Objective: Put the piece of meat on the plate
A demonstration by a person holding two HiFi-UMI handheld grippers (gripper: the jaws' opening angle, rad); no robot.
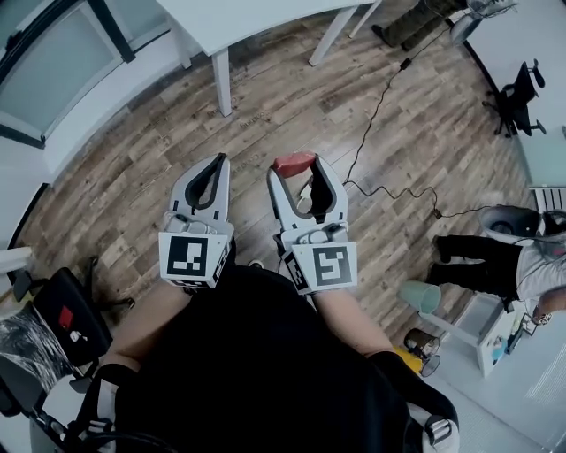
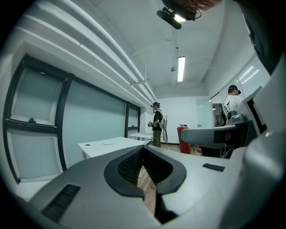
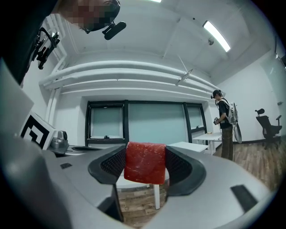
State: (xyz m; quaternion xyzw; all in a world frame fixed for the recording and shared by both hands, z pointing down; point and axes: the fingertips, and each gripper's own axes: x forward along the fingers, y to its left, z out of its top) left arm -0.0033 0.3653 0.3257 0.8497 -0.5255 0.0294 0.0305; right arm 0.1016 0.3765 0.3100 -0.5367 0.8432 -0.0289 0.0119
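Surroundings: you stand over a wood-plank floor (image 1: 133,177), both grippers held out in front of your dark-clothed torso. A white table (image 1: 265,22) stands ahead of the jaws, its legs on the planks. A black cable (image 1: 380,97) trails across the floor to the right of the right gripper. A black office chair (image 1: 517,88) sits far right, and a second black seat (image 1: 62,318) is at your lower left. A person (image 1: 495,265) is at the right edge. Nothing lies between the grippers and the table.

Left gripper (image 1: 220,161): the tips are closed against each other, with only bare floor showing through the oval gap behind them. Its own view confirms this (image 2: 143,150), with ribbed dark pads meeting at the tip and nothing between them. A standing person (image 2: 157,123) and a red cylinder (image 2: 183,134) are visible far off.

Right gripper (image 1: 296,168): clamped on the piece of meat (image 1: 294,162), which is held in the air above the floor, just short of the table. In its own view (image 3: 144,163) the piece of meat (image 3: 145,162) is a red, flecked slab with squared corners, pinched on both side edges by the ribbed pads.

Orientation: the broad face is upright and turned back toward the gripper camera. From above, the slab reads as a thin bar running crosswise from jaw to jaw. The face looks near-square, so the long axis cannot be told.
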